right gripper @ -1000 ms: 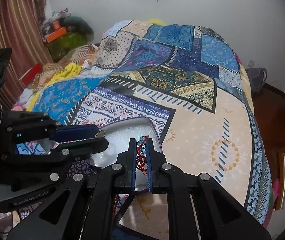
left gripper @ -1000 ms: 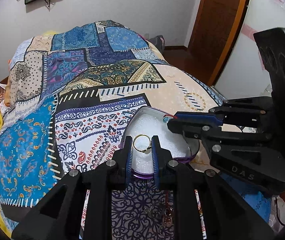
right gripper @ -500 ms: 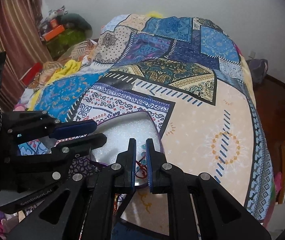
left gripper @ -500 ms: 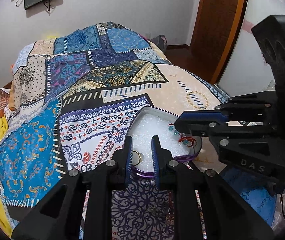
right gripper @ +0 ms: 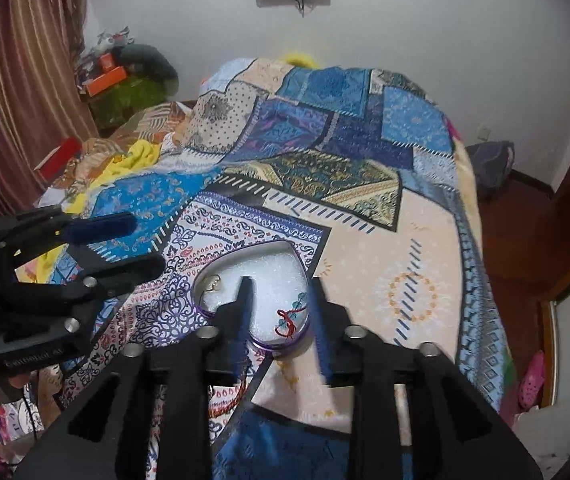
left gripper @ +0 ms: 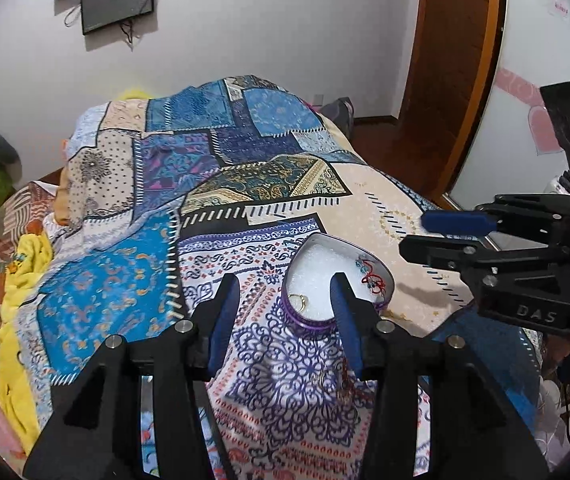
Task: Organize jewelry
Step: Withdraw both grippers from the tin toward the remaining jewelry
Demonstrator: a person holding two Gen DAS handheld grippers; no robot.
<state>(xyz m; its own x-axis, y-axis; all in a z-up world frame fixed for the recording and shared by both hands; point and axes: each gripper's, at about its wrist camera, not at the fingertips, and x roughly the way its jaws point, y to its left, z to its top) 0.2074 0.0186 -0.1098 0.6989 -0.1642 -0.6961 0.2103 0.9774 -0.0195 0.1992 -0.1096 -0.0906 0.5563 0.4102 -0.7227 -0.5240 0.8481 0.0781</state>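
A heart-shaped purple tin (left gripper: 309,322) (right gripper: 277,346) with white foam lining lies on the patterned bedspread. A gold ring (left gripper: 298,300) (right gripper: 212,282) rests in one lobe and a red-and-teal corded piece (left gripper: 371,278) (right gripper: 291,316) in the other. My left gripper (left gripper: 283,300) hovers above the tin, its jaws opening, nothing between them. My right gripper (right gripper: 281,300) hangs over the tin as well, jaws opening and empty; it also shows side-on as the right gripper (left gripper: 437,236). More loose jewelry (left gripper: 341,384) lies on the cloth nearer me.
The bedspread (left gripper: 225,208) covers a bed that drops away on both sides. A yellow cloth (left gripper: 25,272) and clutter lie to one side, a wooden door (left gripper: 453,60) and floor to the other. A red cord (right gripper: 229,400) lies below the tin.
Both grippers let go of their pieces, which now lie in the tin, and both have opened and lifted away from it.
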